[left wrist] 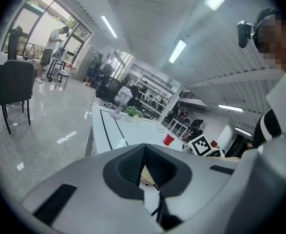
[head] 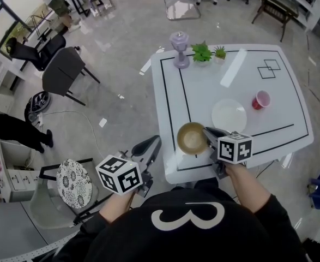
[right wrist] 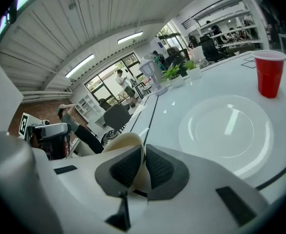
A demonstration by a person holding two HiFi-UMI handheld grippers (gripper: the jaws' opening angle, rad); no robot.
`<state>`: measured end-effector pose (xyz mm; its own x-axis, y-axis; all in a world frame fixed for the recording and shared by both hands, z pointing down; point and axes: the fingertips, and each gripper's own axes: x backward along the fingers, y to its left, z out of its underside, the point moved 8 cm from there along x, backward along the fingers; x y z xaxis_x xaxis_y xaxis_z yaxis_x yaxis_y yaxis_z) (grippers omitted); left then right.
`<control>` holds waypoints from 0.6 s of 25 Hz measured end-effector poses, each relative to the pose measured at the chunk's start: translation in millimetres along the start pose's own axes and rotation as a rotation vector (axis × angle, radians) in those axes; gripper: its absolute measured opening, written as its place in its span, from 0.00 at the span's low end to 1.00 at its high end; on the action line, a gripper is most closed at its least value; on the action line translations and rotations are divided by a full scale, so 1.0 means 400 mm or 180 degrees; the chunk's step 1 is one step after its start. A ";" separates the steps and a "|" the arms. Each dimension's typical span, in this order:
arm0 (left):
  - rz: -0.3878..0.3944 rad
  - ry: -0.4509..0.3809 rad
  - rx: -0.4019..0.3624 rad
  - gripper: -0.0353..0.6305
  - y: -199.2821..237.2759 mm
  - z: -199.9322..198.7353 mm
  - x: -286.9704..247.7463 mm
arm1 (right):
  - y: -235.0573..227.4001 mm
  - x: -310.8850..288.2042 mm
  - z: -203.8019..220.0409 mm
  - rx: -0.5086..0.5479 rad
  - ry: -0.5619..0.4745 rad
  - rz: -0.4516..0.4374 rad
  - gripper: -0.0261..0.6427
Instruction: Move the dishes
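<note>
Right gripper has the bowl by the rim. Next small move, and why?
Probably open the fingers and release: the right gripper pinches the beige bowl rim, and the bowl looks set low on the table, just short of the white plate.

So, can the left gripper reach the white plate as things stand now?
Probably not directly: the bowl, held by the right gripper, sits between the left gripper and the plate. It would have to go around.
</note>
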<state>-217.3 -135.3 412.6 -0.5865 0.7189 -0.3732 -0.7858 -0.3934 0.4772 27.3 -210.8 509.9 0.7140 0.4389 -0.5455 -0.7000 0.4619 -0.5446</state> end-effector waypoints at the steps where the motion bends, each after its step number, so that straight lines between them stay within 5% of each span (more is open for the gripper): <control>1: 0.0007 -0.0003 -0.0003 0.06 0.002 0.001 0.004 | 0.000 0.001 -0.001 0.0000 -0.0014 0.0013 0.10; 9: 0.0157 -0.0012 -0.0101 0.06 -0.001 0.000 0.026 | 0.008 0.034 -0.007 -0.0042 -0.0269 0.0084 0.28; 15: 0.0375 -0.0045 -0.0198 0.06 -0.025 -0.010 0.044 | 0.037 0.113 -0.021 0.0306 -0.0553 0.0390 0.28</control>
<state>-220.4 -121.1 398.0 -0.6730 0.6733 -0.3061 -0.7226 -0.5101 0.4666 49.0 -190.6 471.9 0.6210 0.6185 -0.4815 -0.7832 0.4645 -0.4134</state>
